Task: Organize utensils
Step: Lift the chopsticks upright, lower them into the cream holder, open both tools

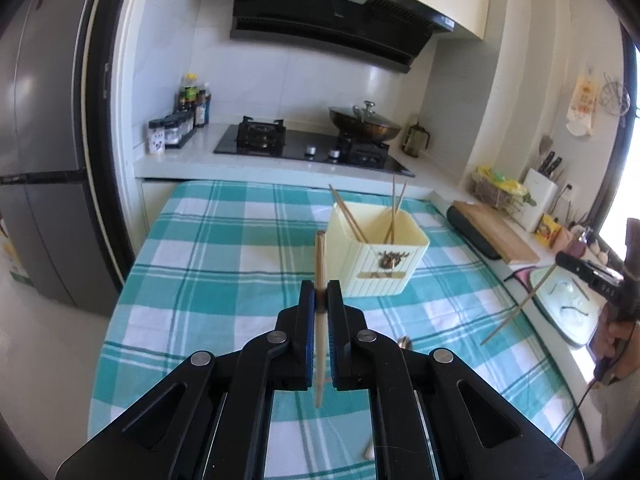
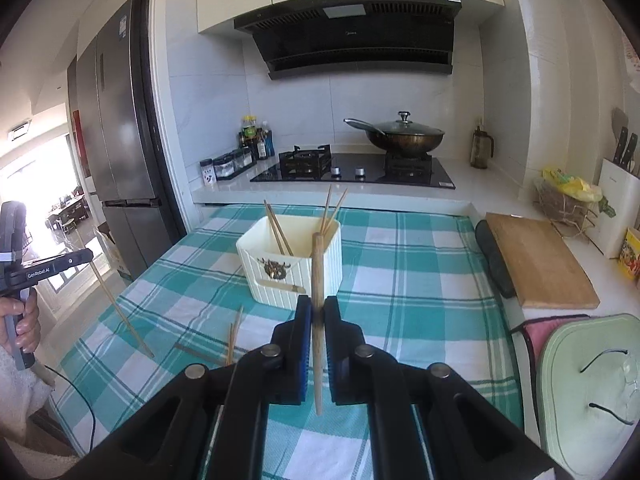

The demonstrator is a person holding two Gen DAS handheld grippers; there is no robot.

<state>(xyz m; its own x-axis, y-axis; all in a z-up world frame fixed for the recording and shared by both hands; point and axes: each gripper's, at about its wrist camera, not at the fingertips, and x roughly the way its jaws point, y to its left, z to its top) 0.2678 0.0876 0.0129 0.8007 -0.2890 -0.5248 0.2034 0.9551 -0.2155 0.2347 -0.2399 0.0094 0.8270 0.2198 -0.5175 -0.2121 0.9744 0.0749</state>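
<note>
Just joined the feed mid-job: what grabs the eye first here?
Each hand-held gripper is shut on one upright chopstick: the left on its chopstick, the right on its own, both above the teal checked cloth. Just beyond stands a cream holder with chopsticks already inside.

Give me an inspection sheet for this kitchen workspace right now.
Surface: teal checked cloth.
Job's things: cream utensil holder with four chopsticks; loose chopsticks on cloth.
Clutter: cutting board.
Grippers: left hand-held gripper shut on a chopstick; right hand-held gripper shut on another chopstick.
Cables: black cable at left edge.
Surroundings: hob, lidded wok, fridge.
</note>
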